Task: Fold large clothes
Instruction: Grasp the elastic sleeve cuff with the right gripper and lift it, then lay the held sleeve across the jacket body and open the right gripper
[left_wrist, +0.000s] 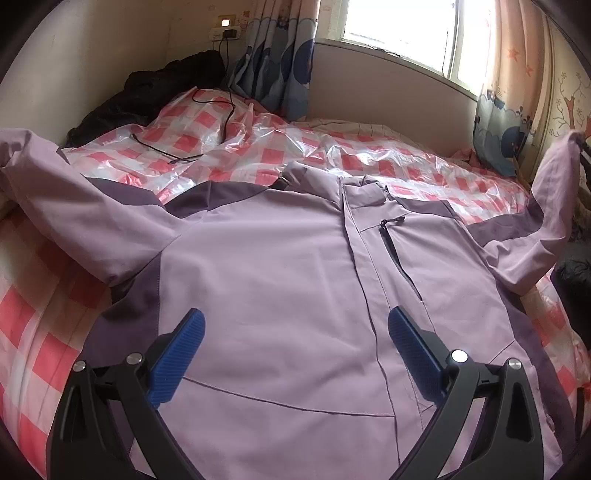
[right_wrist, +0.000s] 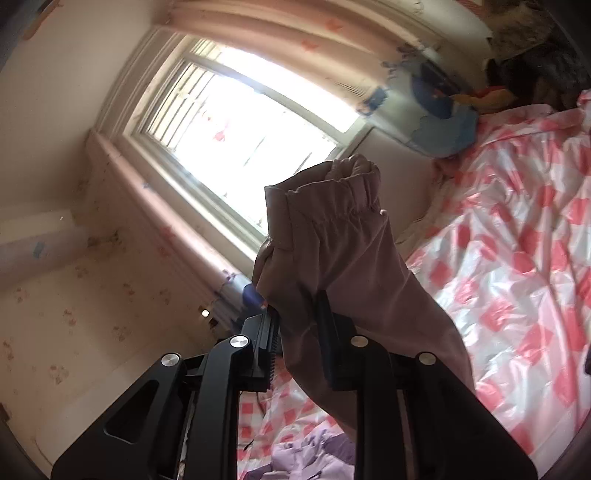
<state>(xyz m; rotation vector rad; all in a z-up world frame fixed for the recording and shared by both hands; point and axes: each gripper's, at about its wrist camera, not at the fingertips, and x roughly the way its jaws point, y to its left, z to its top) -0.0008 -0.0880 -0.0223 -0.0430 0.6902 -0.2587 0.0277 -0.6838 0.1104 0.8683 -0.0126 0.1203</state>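
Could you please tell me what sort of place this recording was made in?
Most likely a home bedroom: a bed under a plastic-covered pink checked sheet, a curtained window, and a lilac jacket spread out on the bed.

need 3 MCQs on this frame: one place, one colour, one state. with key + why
1. Where does the lilac jacket with dark purple panels lie?
A. on the red-and-white checked bed cover
B. on a chair
C. on the floor

2. What colour are the pads on the left gripper?
A. green
B. blue
C. yellow

3. What is the right gripper doing?
A. standing open and empty
B. clamping a black cable
C. clamping the jacket's elastic-cuffed sleeve

Key:
1 A, the jacket is spread front-up across the checked cover.
2 B, both fingers carry ribbed blue pads.
3 C, the sleeve passes between the closed fingers, cuff raised toward the window.
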